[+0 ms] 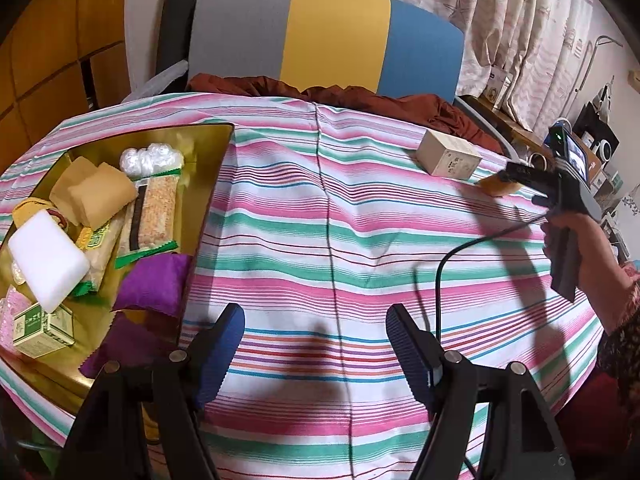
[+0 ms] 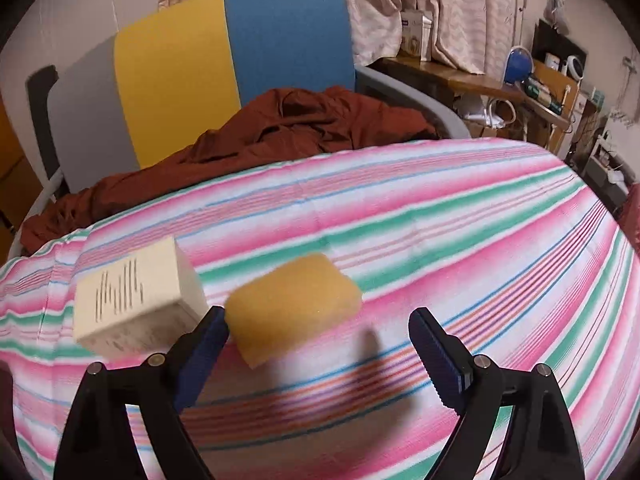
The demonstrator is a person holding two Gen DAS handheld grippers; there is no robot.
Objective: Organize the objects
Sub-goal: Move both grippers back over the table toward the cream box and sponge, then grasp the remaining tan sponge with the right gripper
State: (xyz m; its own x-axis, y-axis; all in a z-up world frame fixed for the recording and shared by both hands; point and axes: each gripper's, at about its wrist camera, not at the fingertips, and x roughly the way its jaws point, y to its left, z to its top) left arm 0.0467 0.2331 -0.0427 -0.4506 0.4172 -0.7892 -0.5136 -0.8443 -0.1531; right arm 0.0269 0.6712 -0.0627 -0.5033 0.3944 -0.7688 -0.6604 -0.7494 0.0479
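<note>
A matt striped cotton tablecloth (image 1: 320, 220) lies under a glossy gold metal tray (image 1: 208, 152), a porous yellow sponge (image 2: 294, 300) and a matt cardboard box (image 2: 136, 300).

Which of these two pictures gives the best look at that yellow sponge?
The right wrist view: the yellow sponge lies large and whole on the striped cloth, beside the cream box, just ahead of the open right gripper. In the left wrist view only a small, blurred piece shows, far off, partly hidden behind that gripper.
</note>
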